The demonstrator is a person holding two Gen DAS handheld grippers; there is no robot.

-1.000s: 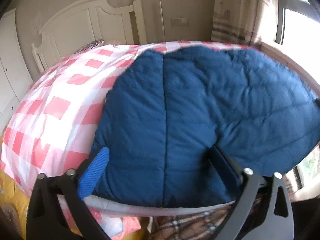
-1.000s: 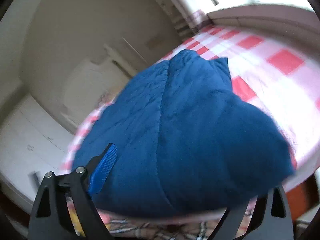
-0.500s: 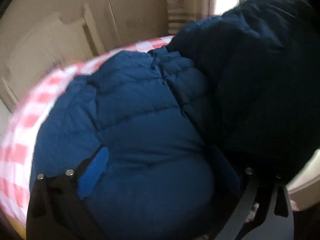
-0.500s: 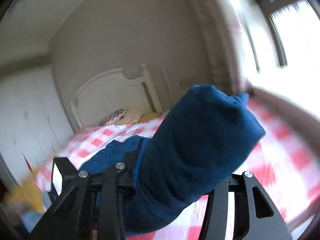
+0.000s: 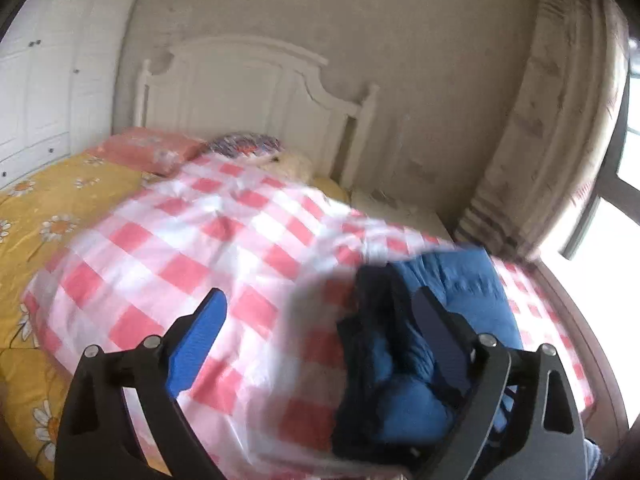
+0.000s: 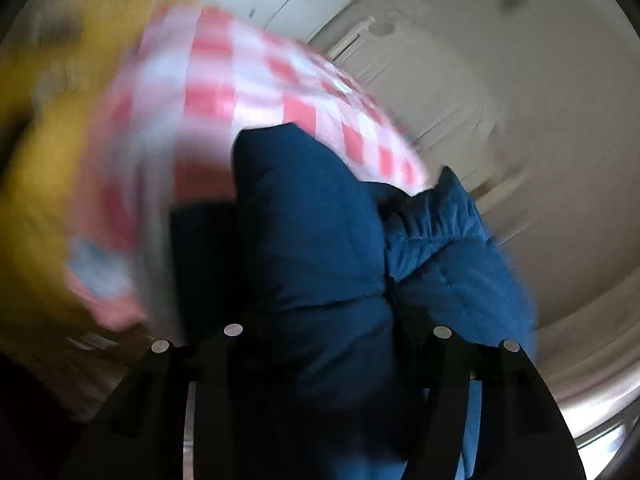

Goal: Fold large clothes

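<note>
Left hand-held gripper (image 5: 320, 316) wide, right hand-held gripper (image 6: 336, 332) buried, gripping blurred blue jacket (image 6: 320, 240)

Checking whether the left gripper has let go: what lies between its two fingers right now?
In the left wrist view, the left gripper is open; between its fingers lie the checked quilt and, beside the right finger, a bunched edge of the blue jacket.

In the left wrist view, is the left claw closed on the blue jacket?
No: the left claw stands wide open over the checked quilt, with the blue jacket bunched by its right finger.
</note>
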